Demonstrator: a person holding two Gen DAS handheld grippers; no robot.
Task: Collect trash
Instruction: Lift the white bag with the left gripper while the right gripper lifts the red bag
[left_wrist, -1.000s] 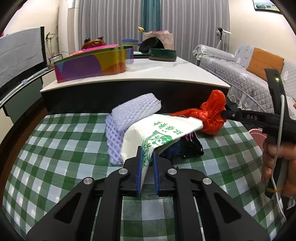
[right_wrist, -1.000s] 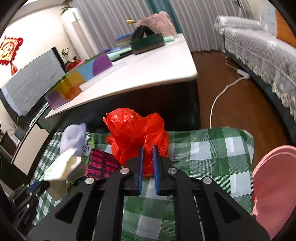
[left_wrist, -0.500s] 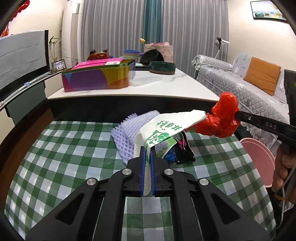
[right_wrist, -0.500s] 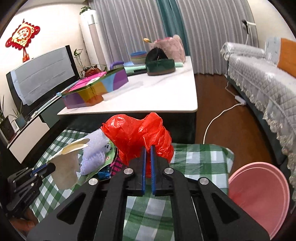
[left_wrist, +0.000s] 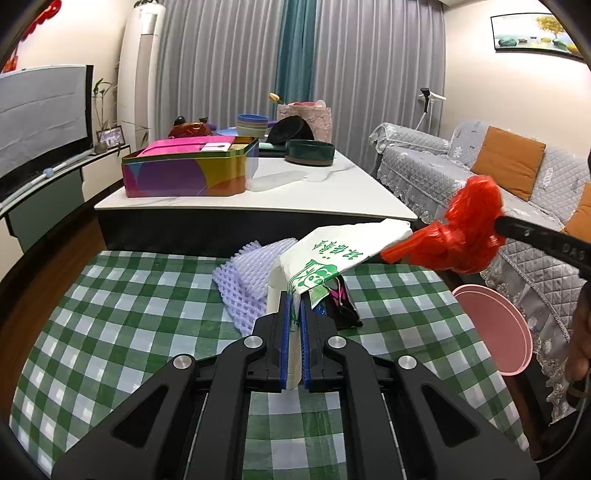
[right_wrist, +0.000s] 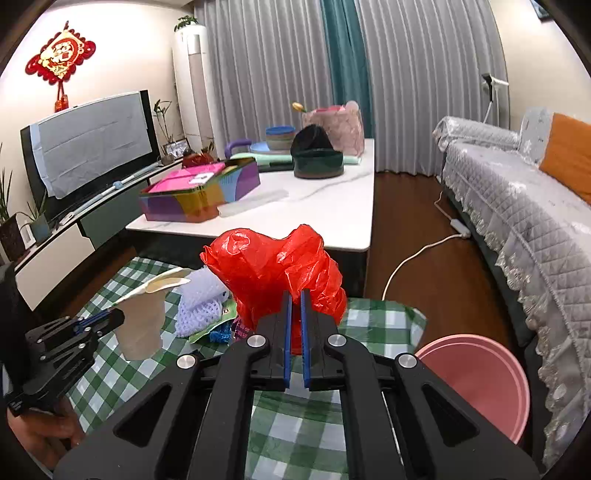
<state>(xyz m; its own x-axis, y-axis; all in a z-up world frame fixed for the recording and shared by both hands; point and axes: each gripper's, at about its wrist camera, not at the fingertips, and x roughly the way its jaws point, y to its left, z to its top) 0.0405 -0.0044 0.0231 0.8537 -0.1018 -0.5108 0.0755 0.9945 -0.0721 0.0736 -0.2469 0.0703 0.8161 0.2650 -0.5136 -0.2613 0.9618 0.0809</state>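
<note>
The cup (left_wrist: 291, 306) sits between the fingers of the left tool (left_wrist: 294, 317), with the foam net (left_wrist: 251, 280) just ahead to its left on the checked cloth (left_wrist: 110, 332). The plastic bag (right_wrist: 280, 273) is clamped in the right tool (right_wrist: 294, 314); the basin (right_wrist: 476, 380) lies to that tool's right, and the counter (right_wrist: 325, 206) stands beyond both.

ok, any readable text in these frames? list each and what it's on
"DAS": on the right hand-held gripper, finger side, left wrist view.
Green characters above a panda print on the paper cup: upside down, not readable.
Gold character on the red knot ornament: too small to be sure.
Dark snack wrapper: print unreadable.
</note>
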